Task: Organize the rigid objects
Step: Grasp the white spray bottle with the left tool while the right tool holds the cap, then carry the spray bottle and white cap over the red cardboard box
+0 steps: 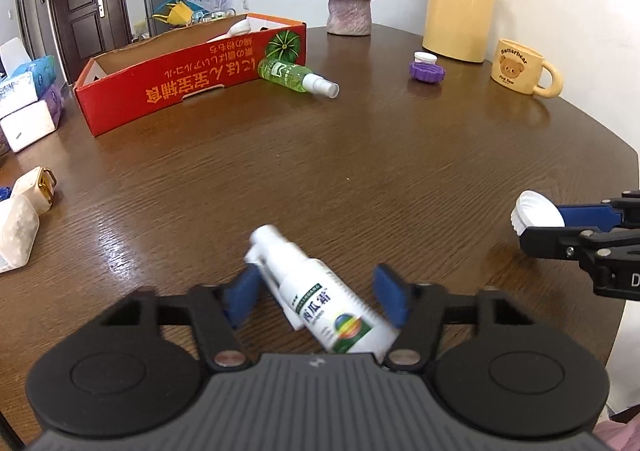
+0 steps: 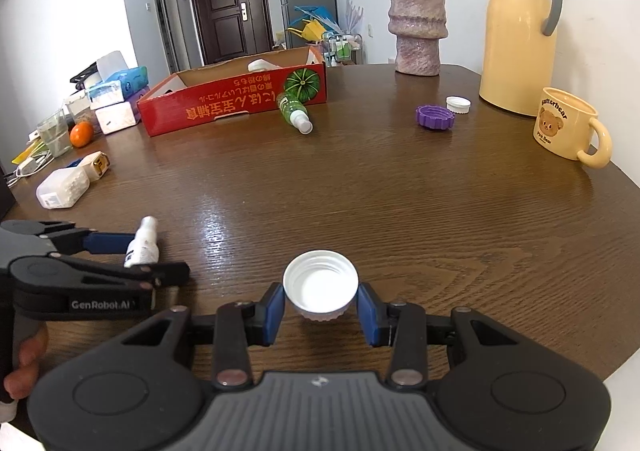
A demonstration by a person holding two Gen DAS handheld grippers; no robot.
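Wooden table (image 2: pixel 400 211), red box (image 2: pixel 224 107) beyond, green bottle (image 2: pixel 296 113) seemingly touching it

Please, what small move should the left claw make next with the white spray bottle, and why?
Probably finish closing. The left claw already straddles the small white plastic spray bottle, which lies tilted between its blue pads, and a gap shows at the left pad. The right claw is occupied, gripping the white ribbed plastic cap.

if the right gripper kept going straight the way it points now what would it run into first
Probably the bare wooden table just ahead, since the right gripper tilts downward, shut on the white cap. No object lies in that line; the purple lid sits far off to the right.
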